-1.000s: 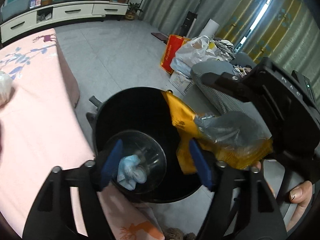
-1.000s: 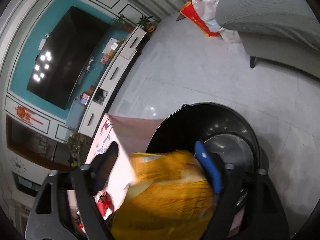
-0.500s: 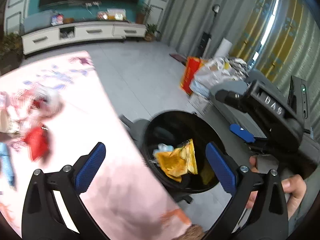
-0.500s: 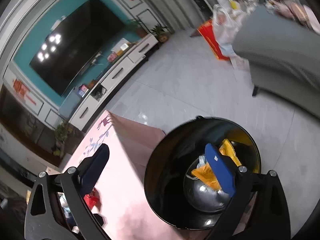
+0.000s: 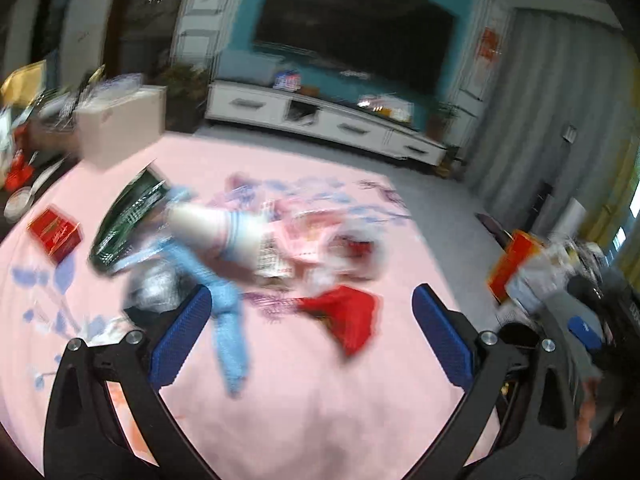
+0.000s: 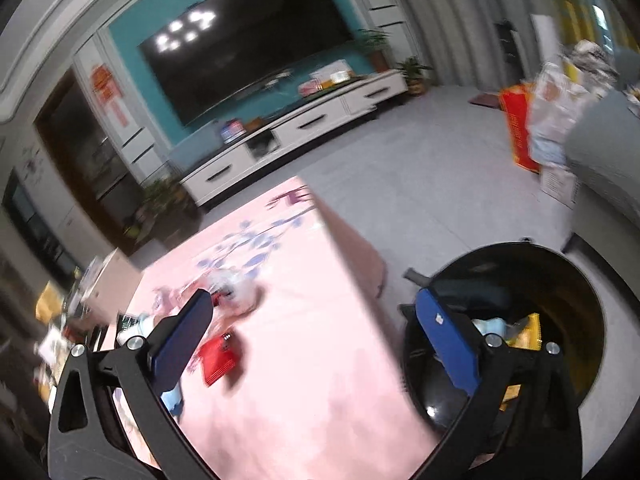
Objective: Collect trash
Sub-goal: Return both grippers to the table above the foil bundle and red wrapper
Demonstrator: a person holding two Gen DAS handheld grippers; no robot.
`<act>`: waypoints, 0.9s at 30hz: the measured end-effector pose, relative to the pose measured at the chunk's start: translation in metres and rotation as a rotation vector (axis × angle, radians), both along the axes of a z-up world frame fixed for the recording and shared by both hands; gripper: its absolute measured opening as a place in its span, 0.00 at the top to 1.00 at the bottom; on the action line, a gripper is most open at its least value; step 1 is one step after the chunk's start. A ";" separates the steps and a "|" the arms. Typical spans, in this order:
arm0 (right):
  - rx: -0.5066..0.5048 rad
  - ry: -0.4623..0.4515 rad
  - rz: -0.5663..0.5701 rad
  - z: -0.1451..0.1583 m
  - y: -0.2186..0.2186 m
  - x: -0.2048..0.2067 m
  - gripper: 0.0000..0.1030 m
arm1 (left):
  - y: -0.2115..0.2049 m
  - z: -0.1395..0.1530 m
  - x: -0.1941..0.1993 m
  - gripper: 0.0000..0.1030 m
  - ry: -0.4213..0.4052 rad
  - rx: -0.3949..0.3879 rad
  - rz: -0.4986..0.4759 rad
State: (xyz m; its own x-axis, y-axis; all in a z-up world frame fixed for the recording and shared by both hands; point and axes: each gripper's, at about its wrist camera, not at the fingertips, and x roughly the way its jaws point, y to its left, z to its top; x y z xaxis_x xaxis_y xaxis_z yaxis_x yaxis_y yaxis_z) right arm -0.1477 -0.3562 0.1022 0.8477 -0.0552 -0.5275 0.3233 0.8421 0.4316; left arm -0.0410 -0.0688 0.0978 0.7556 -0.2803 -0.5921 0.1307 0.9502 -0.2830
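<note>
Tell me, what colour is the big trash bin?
Black, shiny inside. The trash bin shows best in the right wrist view, beside the pink table.

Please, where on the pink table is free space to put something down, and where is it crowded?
The pink cloth is bare along the near edge, from the red wrapper toward the camera. It is also bare beside the bin, up to the far corner. The crowded part is the middle and left: green packet, paper cup, blue wrapper, red box.

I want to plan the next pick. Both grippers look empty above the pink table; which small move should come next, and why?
Probably lower the left gripper onto the red wrapper and close. Its jaws stand wide with nothing between them, and the wrapper lies just ahead on the pink tablecloth. The right gripper, jaws still opening, is empty beside the black bin.
</note>
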 end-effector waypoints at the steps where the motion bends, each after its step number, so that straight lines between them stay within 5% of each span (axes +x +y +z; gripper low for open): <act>1: -0.017 -0.005 0.010 -0.001 0.006 0.004 0.03 | 0.009 -0.005 0.007 0.03 0.035 -0.017 0.023; 4: -0.081 -0.013 0.008 -0.005 0.021 0.012 0.03 | 0.029 -0.016 0.017 0.03 0.119 -0.017 0.041; 9: -0.201 0.037 0.046 -0.019 0.038 0.022 0.03 | 0.047 -0.016 0.019 0.03 0.117 0.022 0.084; 16: -0.197 0.099 0.104 -0.035 0.047 0.031 0.03 | 0.059 -0.018 0.017 0.03 0.142 0.004 0.092; 20: -0.282 0.102 0.090 -0.045 0.061 0.036 0.03 | 0.061 -0.020 0.019 0.03 0.161 -0.020 0.076; 27: -0.306 0.140 0.214 -0.063 0.082 0.055 0.03 | 0.065 -0.026 0.023 0.03 0.195 -0.053 0.076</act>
